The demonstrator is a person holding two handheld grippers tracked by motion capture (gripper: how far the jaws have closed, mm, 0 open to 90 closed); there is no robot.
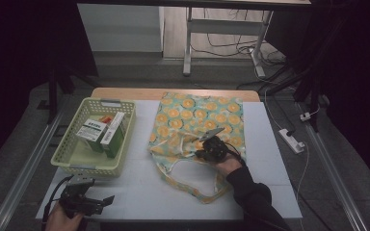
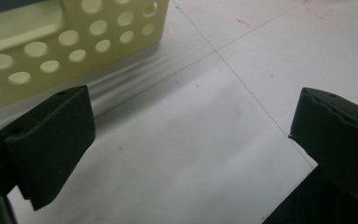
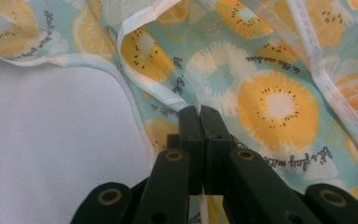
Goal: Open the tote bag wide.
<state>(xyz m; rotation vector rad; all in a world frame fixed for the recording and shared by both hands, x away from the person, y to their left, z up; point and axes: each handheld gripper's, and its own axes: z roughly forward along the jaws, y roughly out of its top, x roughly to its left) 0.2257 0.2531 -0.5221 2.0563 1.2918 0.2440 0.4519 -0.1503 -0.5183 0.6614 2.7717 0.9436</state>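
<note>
At the middle of the white surface (image 1: 139, 187), the right tool (image 1: 211, 142) pinches the fruit-print cloth tote bag (image 1: 197, 120).
Its jaws meet on the bag's near rim; the left tool (image 1: 107, 200), gaping and empty, sits far off beside the pale yellow perforated basket (image 1: 72, 161).

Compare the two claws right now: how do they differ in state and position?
The right claw has its jaws pressed together over the fruit-print tote bag, with a strip of the bag's edge seemingly caught between them; the left claw stands wide open with nothing between its jaws. The right claw sits mid-table on the bag; the left claw hovers at the table's near left corner, beside the yellow basket. Both are hand-held with black jaws.
</note>
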